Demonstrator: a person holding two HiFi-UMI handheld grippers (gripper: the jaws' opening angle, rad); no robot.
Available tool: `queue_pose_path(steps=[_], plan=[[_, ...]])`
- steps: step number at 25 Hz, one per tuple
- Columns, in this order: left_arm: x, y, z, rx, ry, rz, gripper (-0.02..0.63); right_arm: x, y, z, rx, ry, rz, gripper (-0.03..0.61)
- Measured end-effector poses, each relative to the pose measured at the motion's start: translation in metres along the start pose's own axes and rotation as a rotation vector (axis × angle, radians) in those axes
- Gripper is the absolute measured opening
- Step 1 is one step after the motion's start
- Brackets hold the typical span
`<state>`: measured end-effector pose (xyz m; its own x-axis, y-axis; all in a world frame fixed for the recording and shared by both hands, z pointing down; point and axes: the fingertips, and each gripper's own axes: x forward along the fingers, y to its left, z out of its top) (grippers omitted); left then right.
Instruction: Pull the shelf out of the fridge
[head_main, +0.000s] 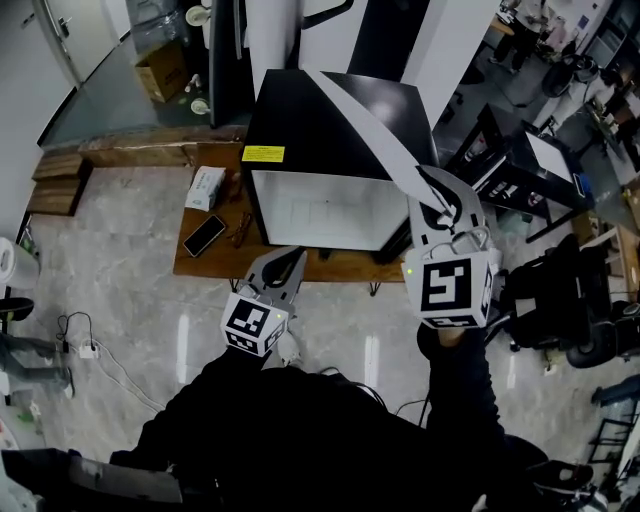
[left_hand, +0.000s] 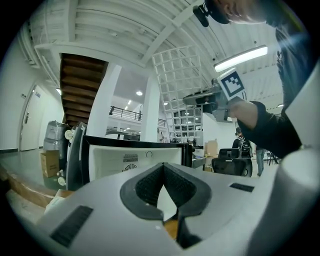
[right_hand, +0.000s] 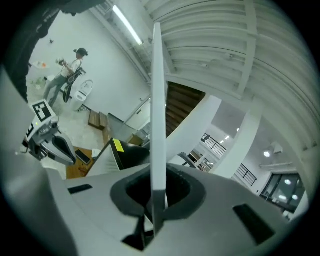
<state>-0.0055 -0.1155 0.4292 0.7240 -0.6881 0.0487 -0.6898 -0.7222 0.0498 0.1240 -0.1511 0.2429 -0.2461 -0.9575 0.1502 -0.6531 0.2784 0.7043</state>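
We hold the white shelf (head_main: 368, 128) edge-on in our right gripper (head_main: 440, 205), fingers clamped on its end, slanting over the black fridge (head_main: 290, 120) (it stands on the wooden surface (head_main: 340, 268)). Our left gripper (head_main: 285, 260) hangs near the fridge's front, fingers together and empty.

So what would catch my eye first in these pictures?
The long white shelf stands out first, clamped in the right gripper and held up over the black fridge. That fridge sits on a low wooden table, white inside showing, with the left gripper shut and empty before it.
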Motion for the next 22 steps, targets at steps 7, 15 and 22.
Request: queue_pose_path(steps=[7, 15, 22], plan=[[0.007, 0.010, 0.002, -0.015, -0.008, 0.014, 0.006, 0.084, 0.008, -0.008, -0.225, 0.137, -0.008, 0.029], [0.018, 0.028, -0.002, -0.034, -0.006, 0.025, 0.006, 0.154, 0.025, -0.034, -0.319, 0.296, 0.109, 0.031], [0.026, 0.037, -0.006, -0.052, 0.002, 0.027, 0.006, 0.191, 0.049, -0.055, -0.385, 0.408, 0.222, 0.041]])
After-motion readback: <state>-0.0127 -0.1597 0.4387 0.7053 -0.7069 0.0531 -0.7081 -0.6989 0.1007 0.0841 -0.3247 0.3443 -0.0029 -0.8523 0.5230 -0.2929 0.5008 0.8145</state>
